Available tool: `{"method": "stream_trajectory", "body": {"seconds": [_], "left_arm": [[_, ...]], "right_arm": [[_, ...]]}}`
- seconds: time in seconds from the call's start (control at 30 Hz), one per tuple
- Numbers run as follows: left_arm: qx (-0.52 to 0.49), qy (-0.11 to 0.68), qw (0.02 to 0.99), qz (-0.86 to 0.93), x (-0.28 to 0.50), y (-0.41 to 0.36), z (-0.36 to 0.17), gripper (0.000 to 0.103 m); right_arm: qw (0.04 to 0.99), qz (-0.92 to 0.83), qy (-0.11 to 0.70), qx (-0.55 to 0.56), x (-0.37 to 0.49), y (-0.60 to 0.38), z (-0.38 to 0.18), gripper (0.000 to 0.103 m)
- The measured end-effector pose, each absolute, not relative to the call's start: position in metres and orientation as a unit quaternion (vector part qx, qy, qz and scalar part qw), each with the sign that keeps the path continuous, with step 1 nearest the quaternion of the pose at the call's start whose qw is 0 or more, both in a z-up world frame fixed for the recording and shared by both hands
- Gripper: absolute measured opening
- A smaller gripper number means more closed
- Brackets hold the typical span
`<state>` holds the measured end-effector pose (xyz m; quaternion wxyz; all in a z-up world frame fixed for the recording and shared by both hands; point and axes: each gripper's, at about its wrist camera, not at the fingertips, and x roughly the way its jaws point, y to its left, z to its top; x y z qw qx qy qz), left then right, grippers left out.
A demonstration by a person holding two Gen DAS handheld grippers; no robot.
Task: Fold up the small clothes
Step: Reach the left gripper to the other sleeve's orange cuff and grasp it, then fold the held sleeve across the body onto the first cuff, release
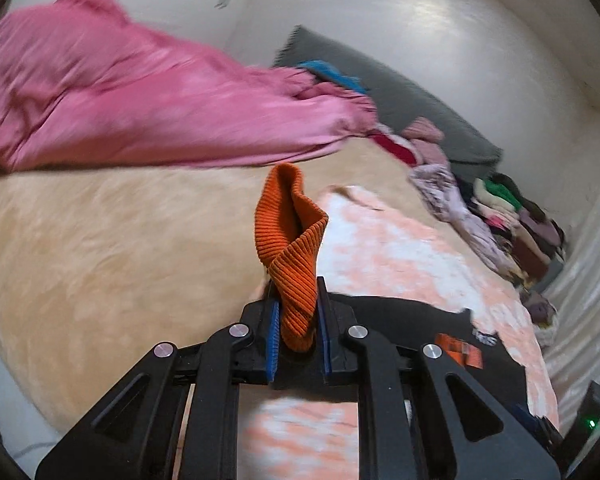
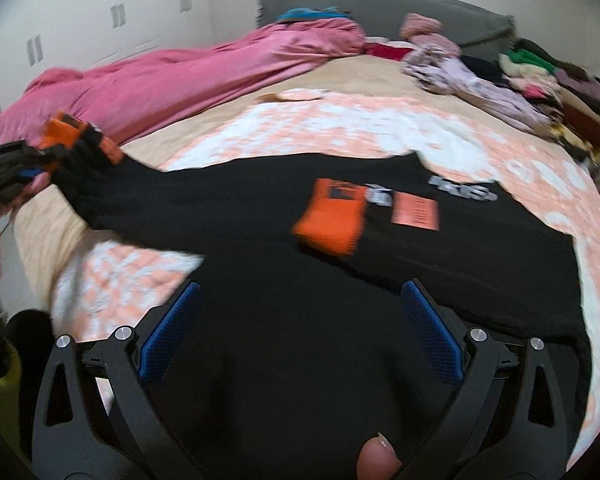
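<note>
**Left jaws clamped on the orange cuff, right jaws spread over the black top**

Your bed fills both views, with a pink duvet along its far left and a peach-and-white quilt across the middle. A heap of clothes sits at the far right. The black garment lies spread on the quilt, near you, one sleeve pulled up to the left. Your left gripper is clenched on that sleeve's orange ribbed cuff. Your right gripper hangs released above the black cloth, pads wide apart.
</note>
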<state>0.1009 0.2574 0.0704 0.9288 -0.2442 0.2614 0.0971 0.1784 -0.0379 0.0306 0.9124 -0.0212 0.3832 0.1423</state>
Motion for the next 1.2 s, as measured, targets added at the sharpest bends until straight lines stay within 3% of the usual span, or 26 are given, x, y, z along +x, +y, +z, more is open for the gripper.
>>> {"method": "stream_trajectory", "body": {"seconds": [0.4,0.83,1.1,1.2], "left_arm": [[-0.161,0.278,0.946,-0.040,0.145,0.094,0.106,0.014],[-0.069,0.366,0.919,-0.128,0.190,-0.057,0.033,0.014],[-0.038,0.403,0.901,-0.154,0.198,-0.092,-0.004,0.015],[-0.033,0.412,0.896,-0.166,0.191,-0.093,-0.010,0.022]], "right_arm": [[0.932,0.042,0.356,0.057,0.179,-0.166,0.033,0.094],[0.942,-0.020,0.317,0.109,0.170,-0.249,0.048,0.094],[0.934,-0.023,0.319,0.158,0.173,-0.279,0.041,0.094],[0.929,-0.007,0.328,0.172,0.177,-0.279,0.034,0.094]]}}
